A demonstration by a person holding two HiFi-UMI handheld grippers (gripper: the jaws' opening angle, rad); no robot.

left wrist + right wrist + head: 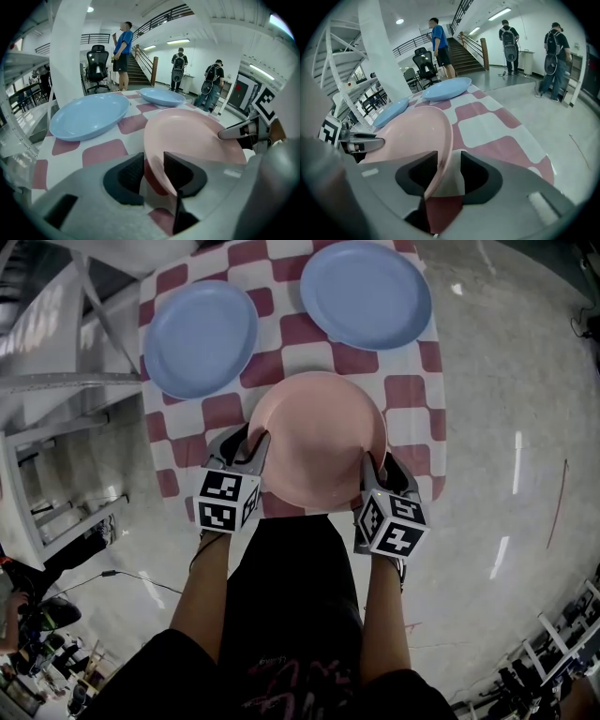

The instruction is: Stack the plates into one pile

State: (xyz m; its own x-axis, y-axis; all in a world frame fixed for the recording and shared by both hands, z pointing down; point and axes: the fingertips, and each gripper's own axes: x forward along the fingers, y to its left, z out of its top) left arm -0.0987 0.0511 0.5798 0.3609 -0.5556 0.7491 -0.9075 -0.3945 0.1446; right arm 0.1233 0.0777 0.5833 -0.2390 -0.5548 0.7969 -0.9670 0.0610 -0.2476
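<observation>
Pink, smooth and faintly glossy, one rim sits inside both sets of jaws. The left gripper (152, 171) has narrowed onto the pink plate (319, 437), and its pads look pressed to the edge. The right gripper (449, 171) straddles the opposite edge with a gap still showing. Nothing is stacked yet, by my reading. Beyond the pink plate lie the left blue plate (200, 338) and the right blue plate (366, 293), shallow rounds set apart on the red-and-white checked surface (412, 390).
</observation>
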